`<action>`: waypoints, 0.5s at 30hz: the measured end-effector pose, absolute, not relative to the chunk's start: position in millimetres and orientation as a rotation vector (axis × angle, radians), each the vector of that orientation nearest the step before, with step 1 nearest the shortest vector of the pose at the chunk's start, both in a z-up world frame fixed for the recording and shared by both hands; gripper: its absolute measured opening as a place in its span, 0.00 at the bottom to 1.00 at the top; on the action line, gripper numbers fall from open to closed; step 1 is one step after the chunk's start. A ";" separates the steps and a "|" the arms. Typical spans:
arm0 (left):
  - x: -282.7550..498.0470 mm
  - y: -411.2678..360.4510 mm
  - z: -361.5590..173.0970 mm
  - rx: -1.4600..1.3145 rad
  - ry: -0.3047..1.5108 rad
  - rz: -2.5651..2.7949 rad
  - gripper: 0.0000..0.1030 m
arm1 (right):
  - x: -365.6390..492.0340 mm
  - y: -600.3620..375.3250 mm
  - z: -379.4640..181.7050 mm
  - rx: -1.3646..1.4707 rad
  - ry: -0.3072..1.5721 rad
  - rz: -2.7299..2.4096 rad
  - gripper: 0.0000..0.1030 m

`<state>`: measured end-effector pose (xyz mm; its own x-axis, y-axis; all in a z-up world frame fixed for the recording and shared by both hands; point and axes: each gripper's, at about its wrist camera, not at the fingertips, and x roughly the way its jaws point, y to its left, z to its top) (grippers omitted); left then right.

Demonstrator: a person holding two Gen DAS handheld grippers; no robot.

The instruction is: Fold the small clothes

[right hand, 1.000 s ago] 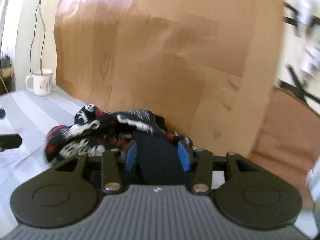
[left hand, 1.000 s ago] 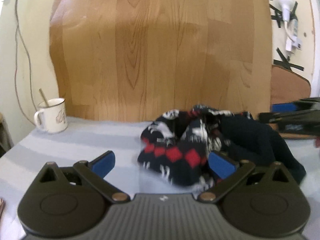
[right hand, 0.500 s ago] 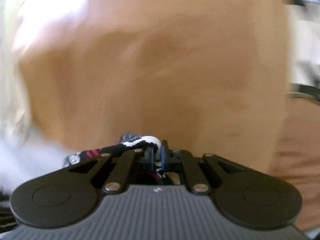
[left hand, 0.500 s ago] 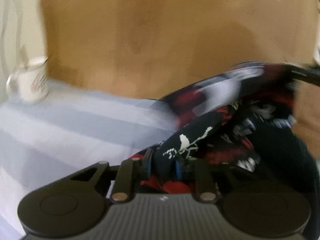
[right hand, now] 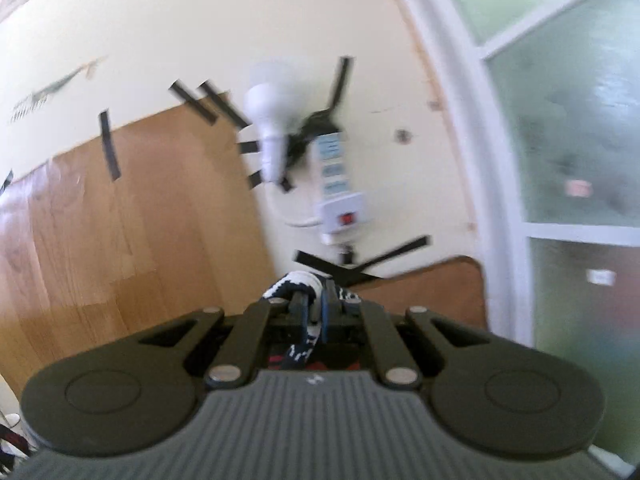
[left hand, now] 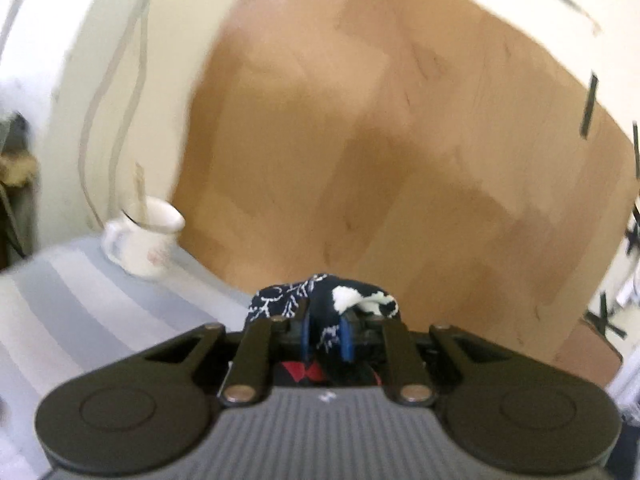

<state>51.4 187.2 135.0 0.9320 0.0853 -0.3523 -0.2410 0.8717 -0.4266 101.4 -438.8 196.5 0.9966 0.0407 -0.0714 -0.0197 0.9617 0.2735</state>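
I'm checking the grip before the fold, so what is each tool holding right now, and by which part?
Both hold the dark patterned knit garment: the left tool and the right tool each pinch a bunched fold of fabric; which part cannot be told.

A lived-in home room: cream walls, a wood-grain panel (left hand: 400, 152) taped up behind the bench, a white mug (left hand: 144, 240) on the striped cloth (left hand: 80, 300), a power strip (right hand: 340, 184) and bulb (right hand: 272, 120) taped beside a frosted-glass door (right hand: 568, 128)

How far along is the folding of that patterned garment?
Barely started. Done: both grippers have a grip, the left gripper and right gripper each shut on the dark patterned garment. In hand: holding it up. Left: no fold shows, so laying it out and folding remain.
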 end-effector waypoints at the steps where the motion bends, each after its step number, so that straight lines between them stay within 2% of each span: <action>1: 49.3 193.1 136.9 -0.477 0.333 0.197 0.16 | 90.5 -445.8 191.2 0.269 0.088 0.021 0.09; 3: 54.8 195.8 126.5 -0.444 0.415 0.232 0.52 | 80.8 -449.7 169.5 0.218 0.159 0.013 0.15; 4: 59.3 193.7 117.7 -0.423 0.472 0.242 0.79 | 83.6 -448.0 153.4 0.184 0.224 -0.003 0.29; 5: 58.0 190.7 107.1 -0.401 0.505 0.238 0.83 | 82.4 -450.4 135.3 0.160 0.300 -0.030 0.37; 6: 53.1 187.0 95.9 -0.373 0.528 0.227 0.83 | 80.6 -454.8 113.9 0.146 0.376 -0.044 0.42; 9: 26.1 177.9 68.0 -0.338 0.575 0.148 0.83 | 60.1 -468.2 57.5 0.160 0.540 0.018 0.42; 11: -1.5 167.4 56.4 -0.333 0.574 0.052 0.89 | 32.2 -468.8 32.2 0.165 0.565 0.089 0.43; 13: -23.6 156.7 46.7 -0.322 0.572 -0.029 0.98 | 3.7 -462.0 19.6 0.157 0.552 0.158 0.57; 15: -31.4 150.4 36.9 -0.334 0.608 -0.095 0.99 | -11.3 -455.3 11.9 0.176 0.557 0.235 0.60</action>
<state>-31.4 150.4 36.9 0.8184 -0.1847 -0.5441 -0.0101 0.9421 -0.3351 -11.3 -455.3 11.9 0.8233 0.2670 -0.5008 -0.1721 0.9583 0.2280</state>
